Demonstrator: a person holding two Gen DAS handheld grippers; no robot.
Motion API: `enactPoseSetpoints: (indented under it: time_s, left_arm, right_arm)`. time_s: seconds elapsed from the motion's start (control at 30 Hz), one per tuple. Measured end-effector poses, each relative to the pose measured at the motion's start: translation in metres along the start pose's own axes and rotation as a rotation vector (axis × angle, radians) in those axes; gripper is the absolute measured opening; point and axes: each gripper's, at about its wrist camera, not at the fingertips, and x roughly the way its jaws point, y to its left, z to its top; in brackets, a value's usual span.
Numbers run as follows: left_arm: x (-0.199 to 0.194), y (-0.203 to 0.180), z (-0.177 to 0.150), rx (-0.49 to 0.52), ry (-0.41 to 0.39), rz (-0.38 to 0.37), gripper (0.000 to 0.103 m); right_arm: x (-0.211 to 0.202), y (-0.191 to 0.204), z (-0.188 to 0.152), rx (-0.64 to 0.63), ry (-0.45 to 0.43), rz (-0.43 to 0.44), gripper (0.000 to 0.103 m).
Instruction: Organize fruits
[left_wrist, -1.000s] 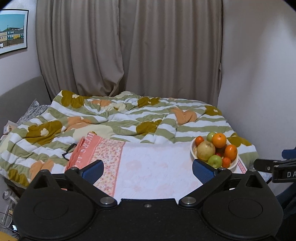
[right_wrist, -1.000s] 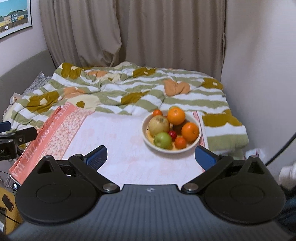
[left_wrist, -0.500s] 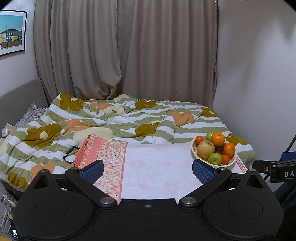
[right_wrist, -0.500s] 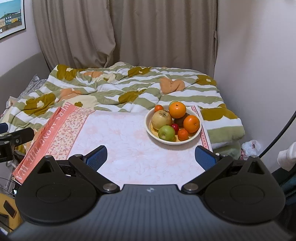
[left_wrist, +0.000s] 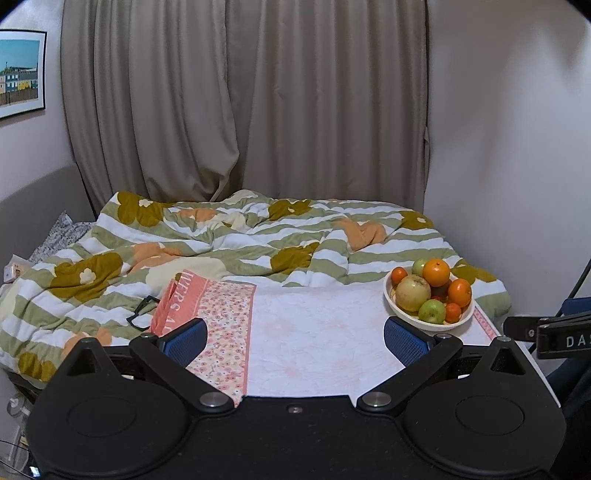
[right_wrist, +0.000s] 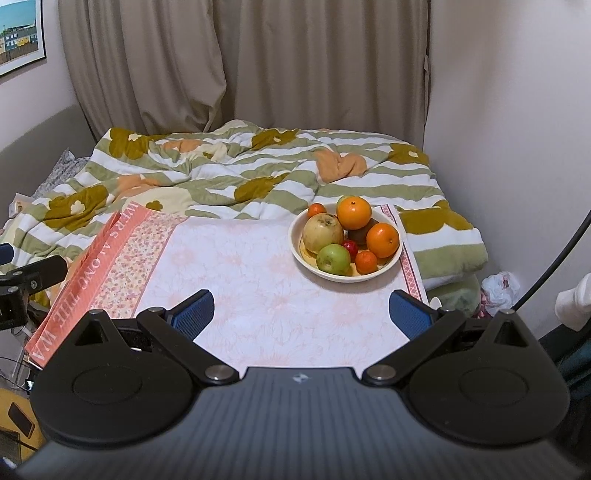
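Note:
A cream bowl (right_wrist: 301, 254) (left_wrist: 430, 325) piled with fruit rests at the right end of a pink floral cloth (right_wrist: 251, 280) (left_wrist: 314, 332). In it lie a big yellow-brown fruit (right_wrist: 322, 229), a green apple (right_wrist: 333, 258), two oranges (right_wrist: 354, 212) (right_wrist: 383, 240), small tangerines (right_wrist: 365, 261) and a small red fruit (right_wrist: 349, 248). My right gripper (right_wrist: 301, 314) is open and empty, held back from the bowl over the cloth's near edge. My left gripper (left_wrist: 295, 338) is open and empty too, left of the bowl. The other gripper's black tip (left_wrist: 554, 332) (right_wrist: 26, 280) shows at each view's edge.
A rumpled green-striped flowered duvet (left_wrist: 221, 243) covers the bed behind the cloth. Black glasses (left_wrist: 142, 312) lie at the cloth's left edge. Beige curtains (left_wrist: 258, 110) hang behind; a white wall (right_wrist: 509, 129) stands close on the right. A crumpled plastic bag (right_wrist: 498, 286) lies on the floor.
Both grippers have pulled back and risen; the bowl and bed look farther away. Their fingers stayed open. The fruit has not moved.

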Motion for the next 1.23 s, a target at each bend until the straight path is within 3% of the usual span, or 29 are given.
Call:
enactPoseSetpoints:
  time_s: [1.23]
  left_arm:
    - [0.019, -0.007, 0.002, 0.013, -0.008, -0.018, 0.103]
  right_arm:
    - [0.021, 0.001, 0.000, 0.021, 0.029, -0.012, 0.103]
